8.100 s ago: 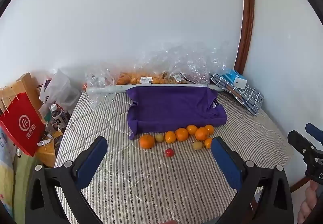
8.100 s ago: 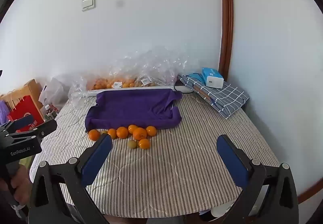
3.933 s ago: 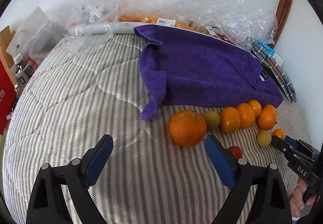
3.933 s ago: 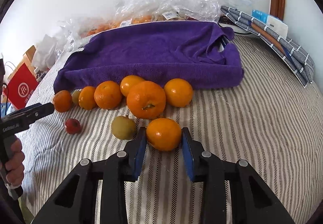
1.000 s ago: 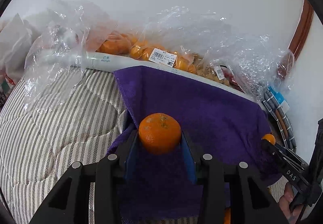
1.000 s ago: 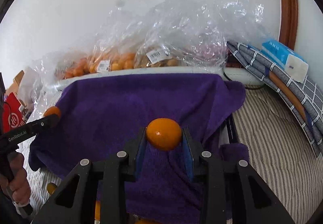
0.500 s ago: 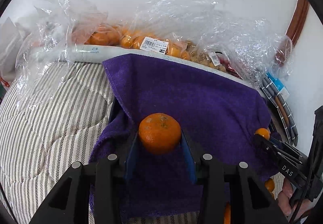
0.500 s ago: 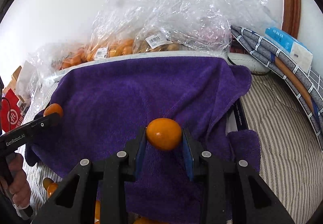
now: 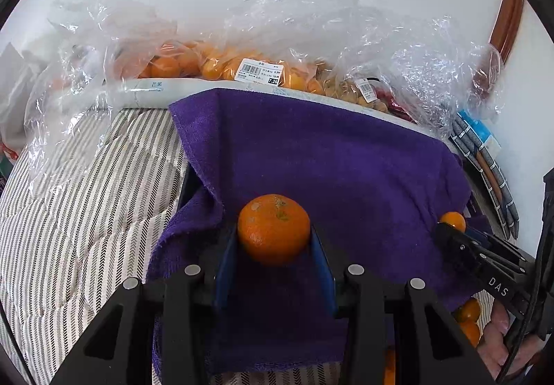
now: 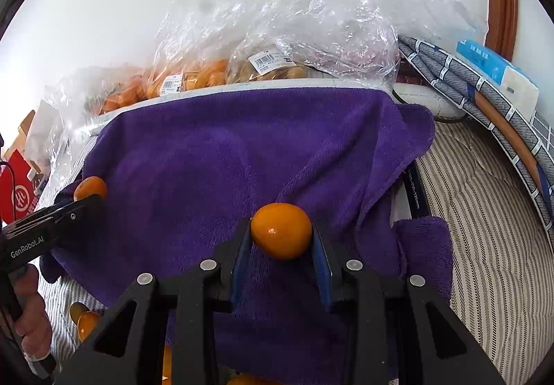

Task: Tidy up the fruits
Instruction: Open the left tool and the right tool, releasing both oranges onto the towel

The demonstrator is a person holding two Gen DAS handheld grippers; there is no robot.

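My left gripper (image 9: 273,246) is shut on a large orange (image 9: 273,229) and holds it over the left part of the purple towel (image 9: 329,170). My right gripper (image 10: 281,246) is shut on a smaller smooth orange (image 10: 281,230) over the right part of the towel (image 10: 207,170). The towel covers a black tray whose rim shows at the right (image 10: 413,191). Each gripper shows in the other's view with its orange: the right one (image 9: 452,221), the left one (image 10: 90,188). Loose oranges lie on the striped cloth in front of the towel (image 9: 467,310) (image 10: 86,321).
Clear plastic bags of oranges (image 9: 214,66) and other fruit (image 10: 273,69) lie along the wall behind the towel. A folded checked cloth with a blue tissue pack (image 10: 495,66) lies at the right. A red paper bag (image 10: 17,191) stands at the left edge.
Both grippers have moved forward and lower over the towel with their oranges still held. The towel fills more of both views.
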